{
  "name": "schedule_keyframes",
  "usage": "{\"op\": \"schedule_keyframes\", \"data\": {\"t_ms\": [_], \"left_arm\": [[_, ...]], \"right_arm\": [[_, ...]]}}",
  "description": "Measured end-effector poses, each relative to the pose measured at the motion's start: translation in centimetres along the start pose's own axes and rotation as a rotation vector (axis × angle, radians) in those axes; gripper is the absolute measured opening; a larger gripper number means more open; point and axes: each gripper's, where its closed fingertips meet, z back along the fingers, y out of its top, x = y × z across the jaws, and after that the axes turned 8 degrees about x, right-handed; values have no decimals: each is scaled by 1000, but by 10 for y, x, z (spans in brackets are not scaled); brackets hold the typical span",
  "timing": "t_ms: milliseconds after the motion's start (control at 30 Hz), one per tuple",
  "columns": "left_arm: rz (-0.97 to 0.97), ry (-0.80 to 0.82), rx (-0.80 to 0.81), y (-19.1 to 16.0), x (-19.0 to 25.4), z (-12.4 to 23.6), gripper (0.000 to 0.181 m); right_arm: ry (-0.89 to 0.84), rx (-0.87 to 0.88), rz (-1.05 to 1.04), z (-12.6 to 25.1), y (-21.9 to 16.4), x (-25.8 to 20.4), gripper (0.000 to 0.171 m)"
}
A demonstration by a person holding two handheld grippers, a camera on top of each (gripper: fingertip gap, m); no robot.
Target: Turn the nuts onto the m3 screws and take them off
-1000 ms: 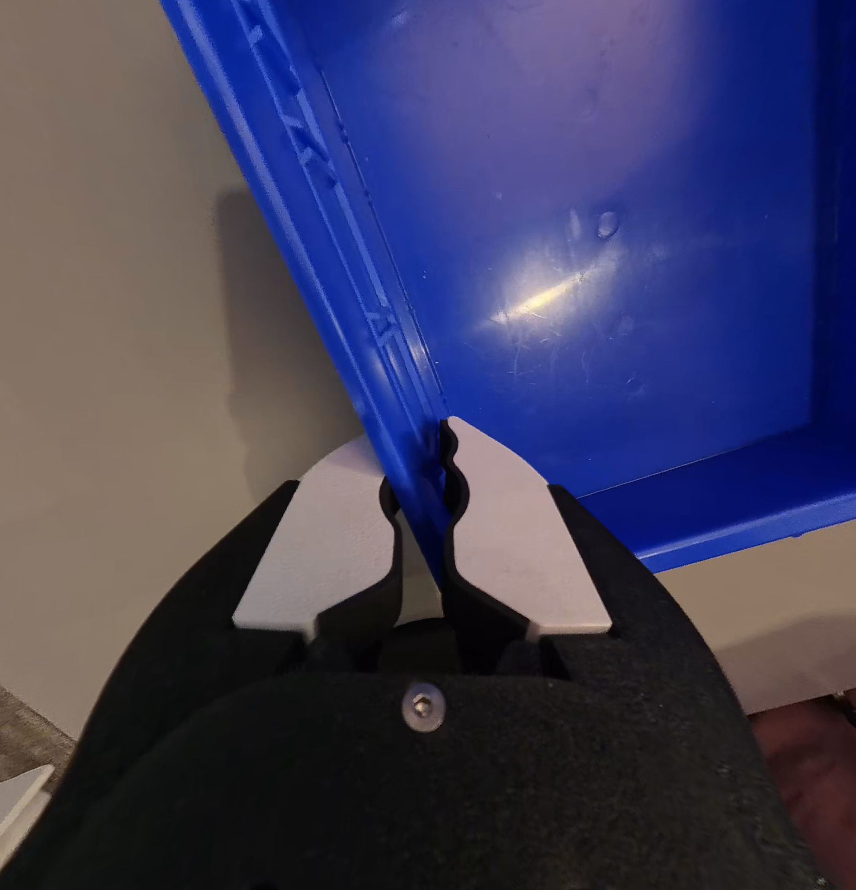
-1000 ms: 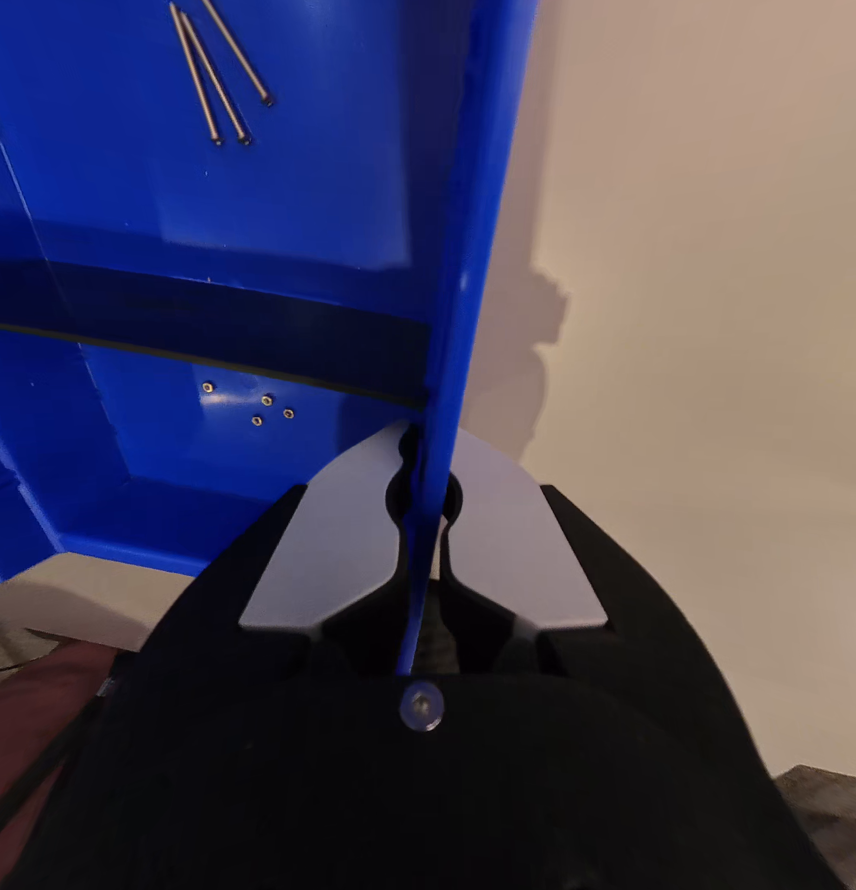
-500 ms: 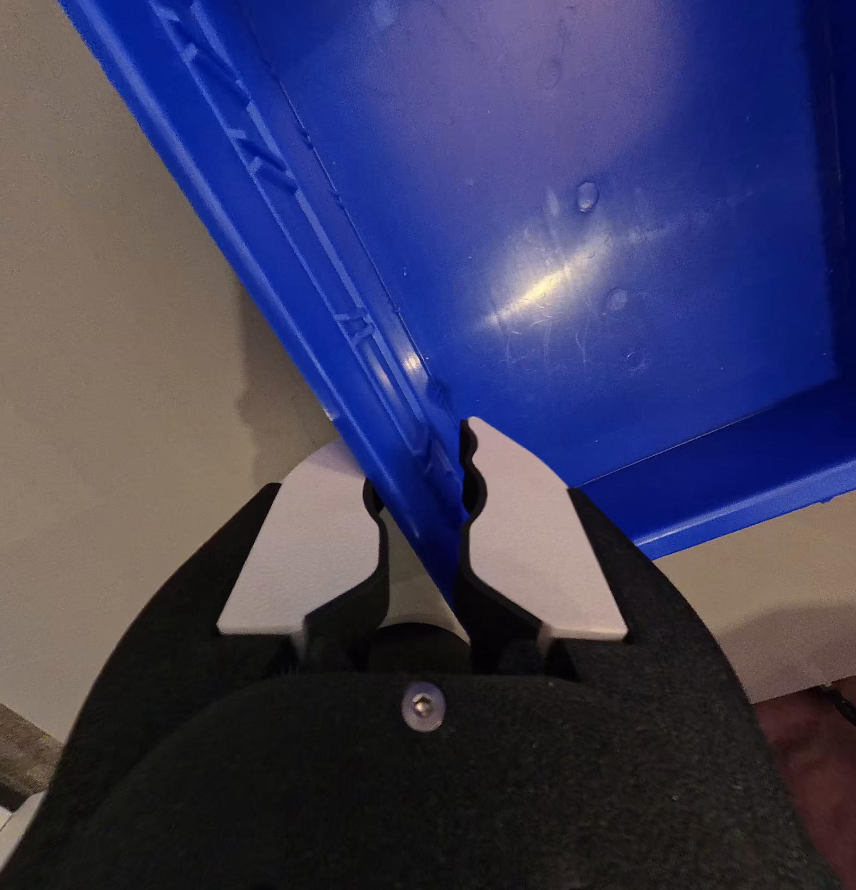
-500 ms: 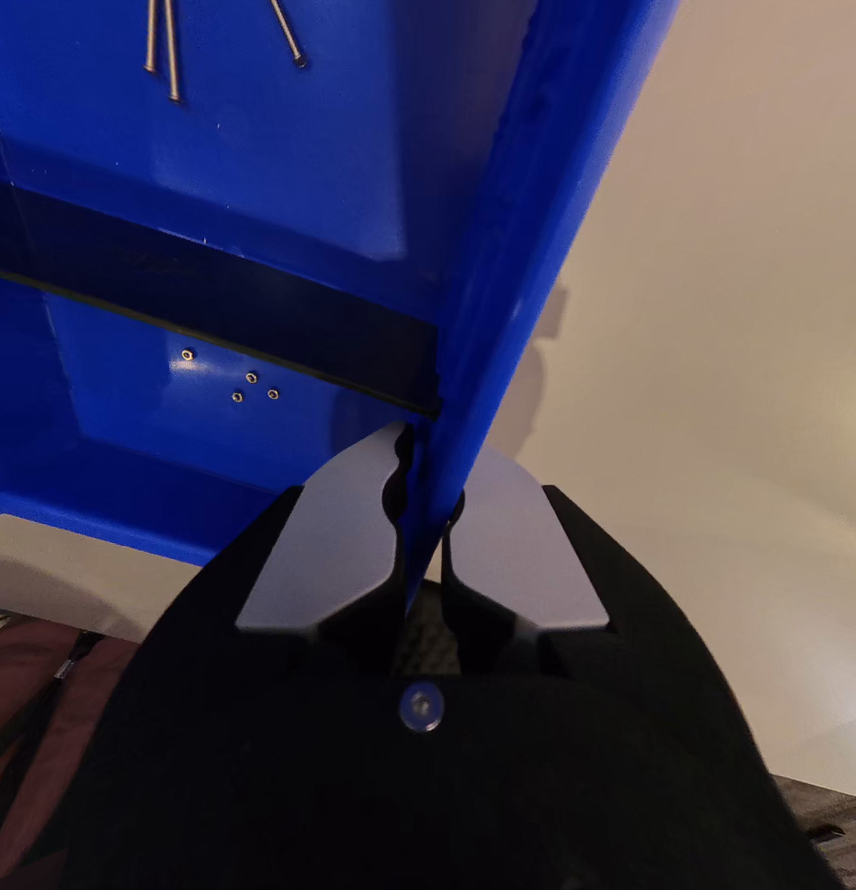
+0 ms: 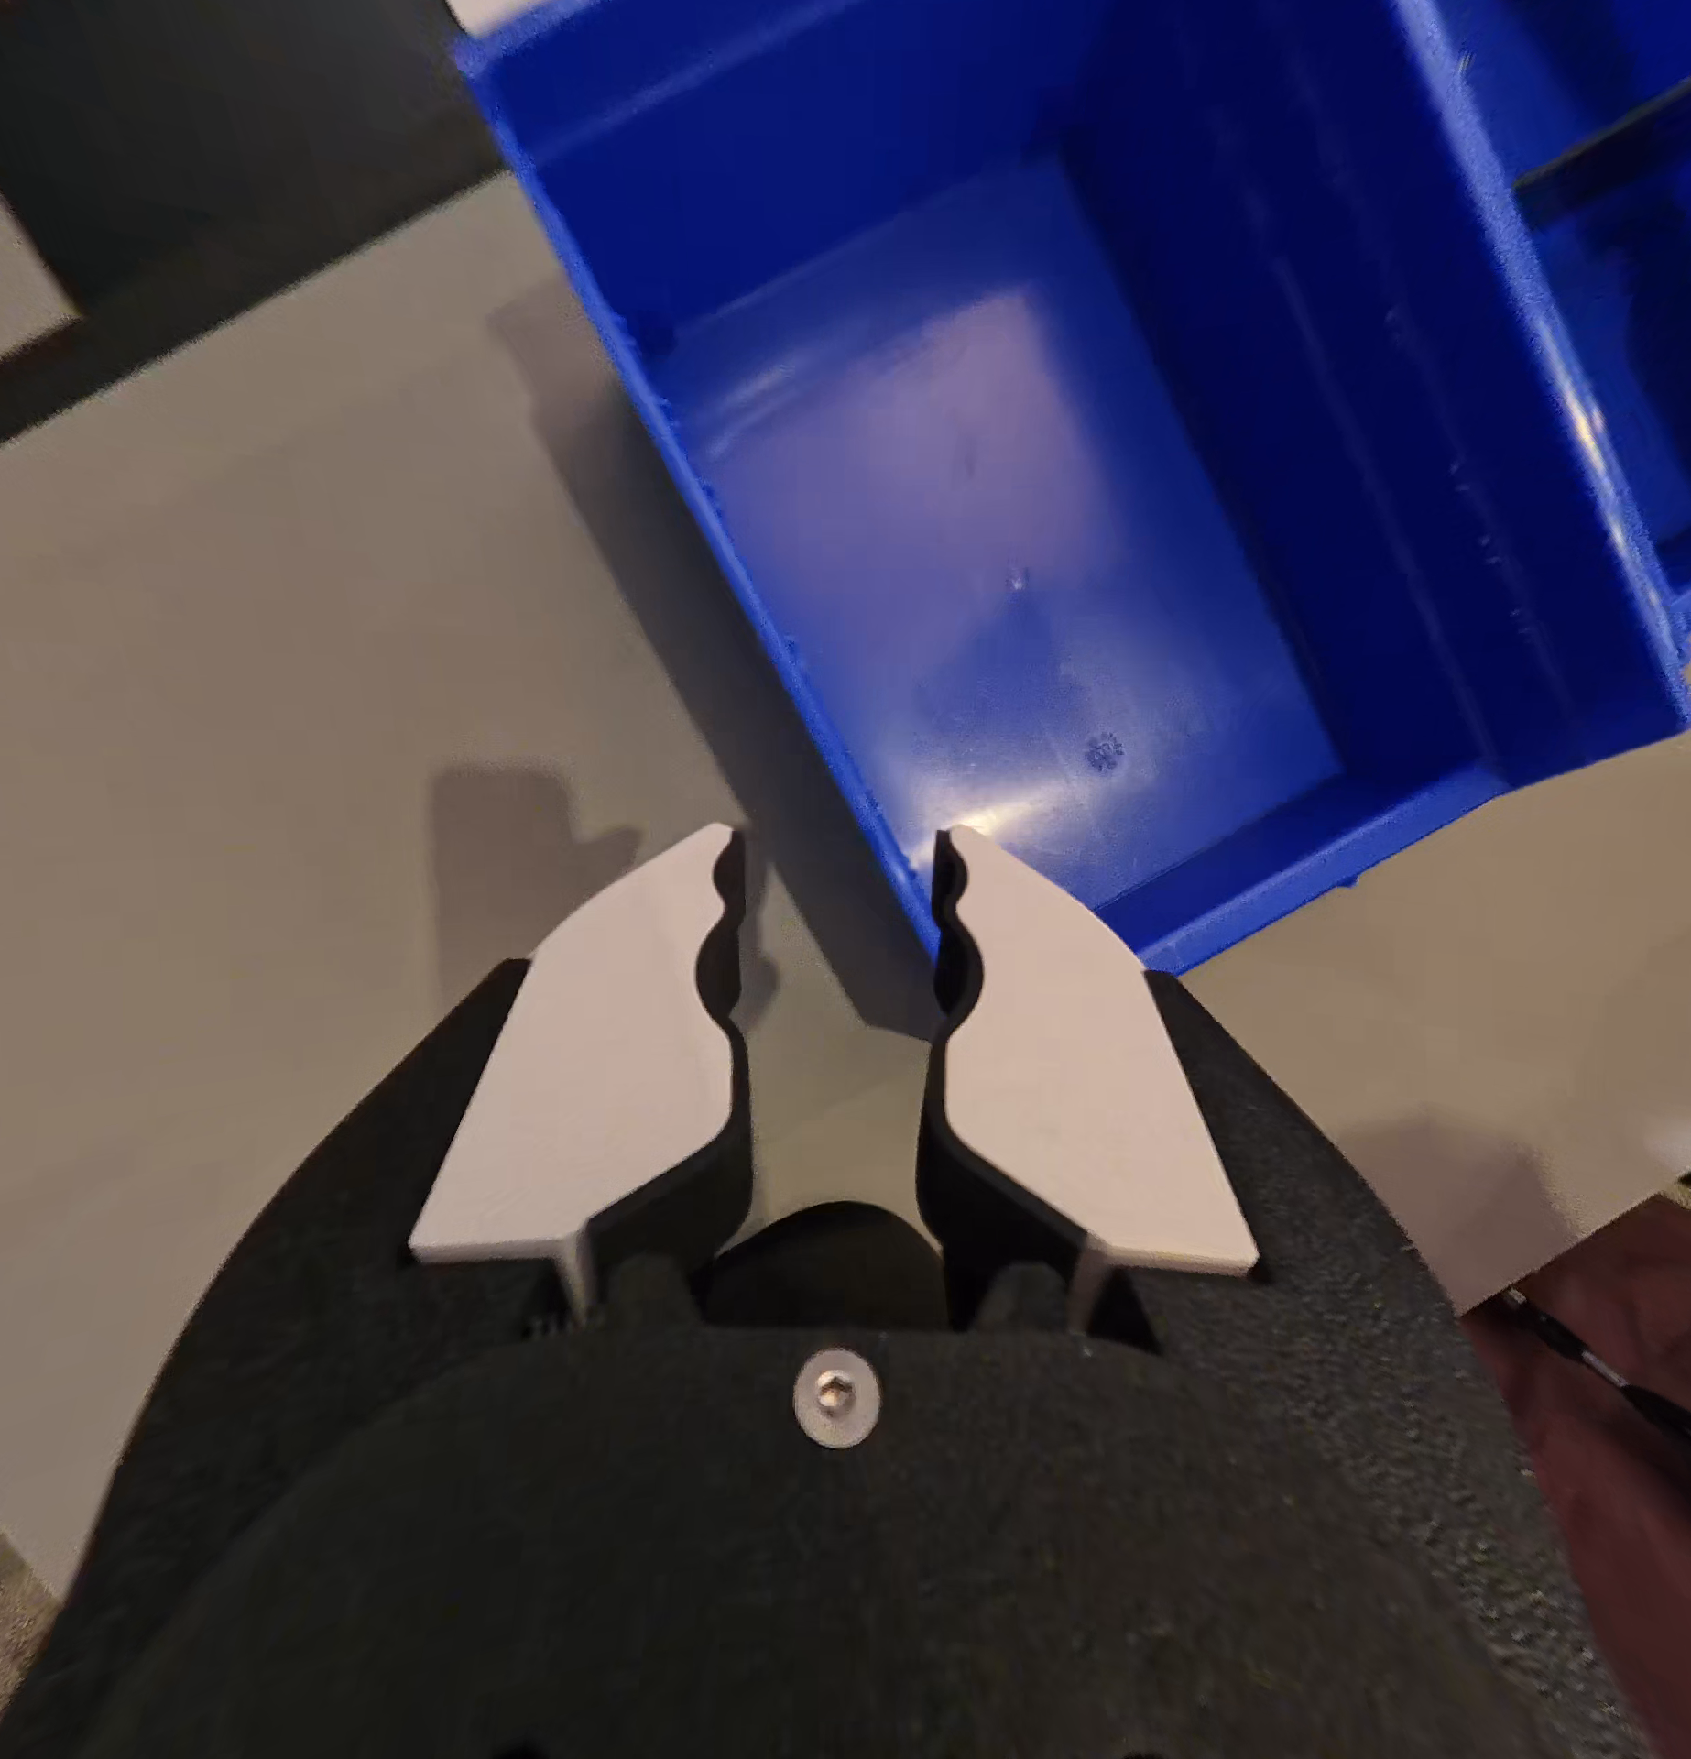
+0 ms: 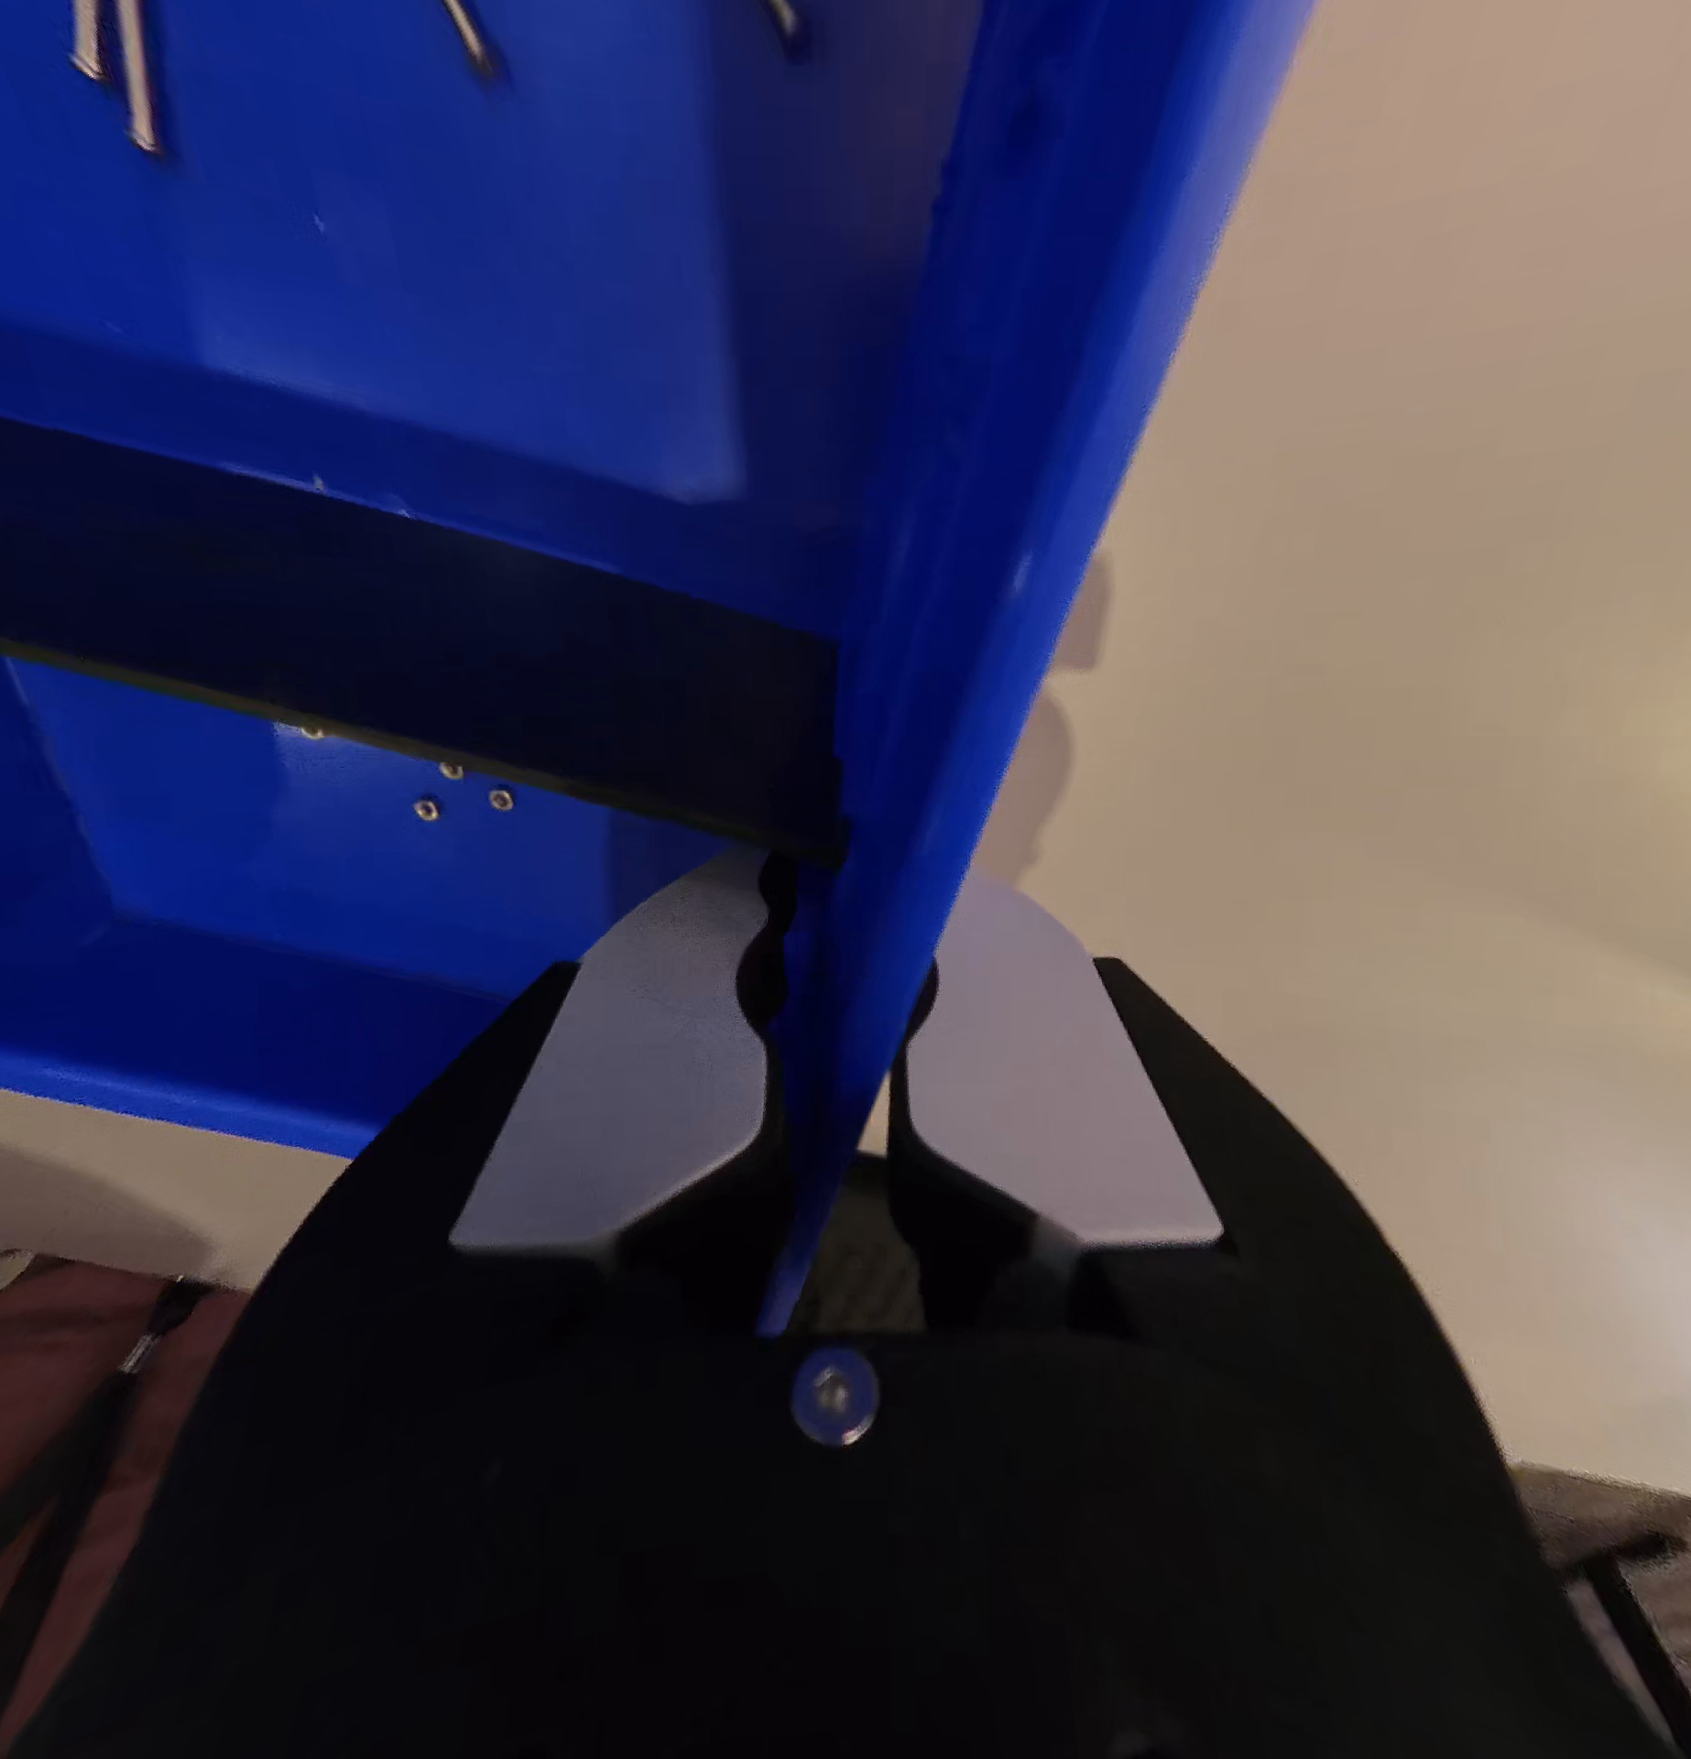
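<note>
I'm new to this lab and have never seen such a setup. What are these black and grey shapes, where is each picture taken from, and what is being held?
There is no robot arm here: a person holds a hand-held two-finger gripper in each hand, and each gripper carries a camera that looks forward along its fingers. The black body and grey fingers at the bottom of each picture are that gripper itself.

In the left wrist view, the left gripper is open and holds nothing; it hovers by the near corner of a blue bin on a pale table.

In the right wrist view, the right gripper is shut on the bin's side wall. Inside, a dark divider splits the bin: small nuts lie in the near compartment, long thin screws in the far one.
</note>
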Motion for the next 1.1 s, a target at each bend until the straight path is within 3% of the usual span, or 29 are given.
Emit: {"op": "schedule_keyframes", "data": {"t_ms": [67,133,667,900,1100], "left_arm": [[18,23,51,3,-10,18,37],[39,33,100,5,-18,33,36],[86,-17,320,6,-41,100,33],[148,31,386,-5,-67,126,33],[248,129,400,-25,-99,144,33]], "right_arm": [[16,-30,-22,-7,-5,-2,21],[58,-18,-32,-9,-4,-7,6],[77,-41,-31,6,-7,45,5],[-3,-2,-20,73,-3,54,6],[-41,70,64,159,42,-5,5]]}}
